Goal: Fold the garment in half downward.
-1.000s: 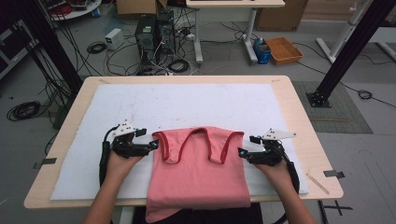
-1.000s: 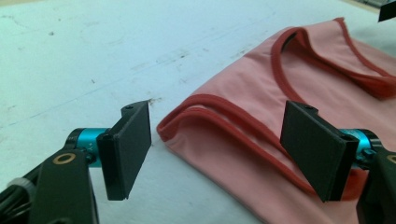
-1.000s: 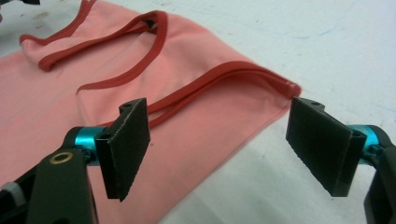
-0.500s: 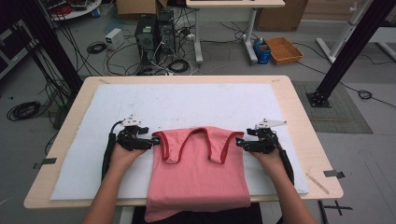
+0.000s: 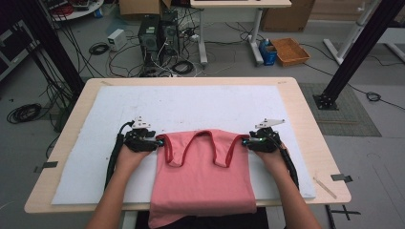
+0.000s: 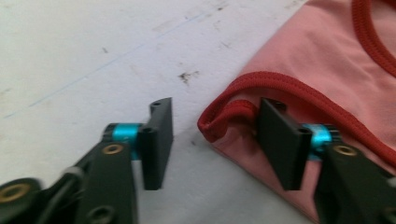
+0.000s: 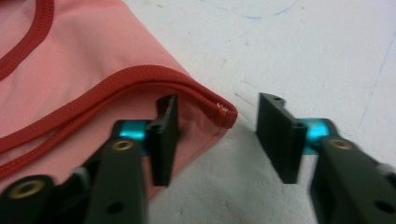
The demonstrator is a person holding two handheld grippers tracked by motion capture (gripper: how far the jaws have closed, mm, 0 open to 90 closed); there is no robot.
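White foam mat (image 5: 191, 107), red-trimmed pink top (image 5: 203, 183)

Each claw, left (image 6: 212, 140) and right (image 7: 217, 135), has flat black jaws on turquoise collars, brass-ringed screw holes behind, a grey three-cornered plate on top and a black cable trailing back.

Wooden table (image 5: 305, 119), white mat (image 5: 191, 109), pink top (image 5: 203, 176)
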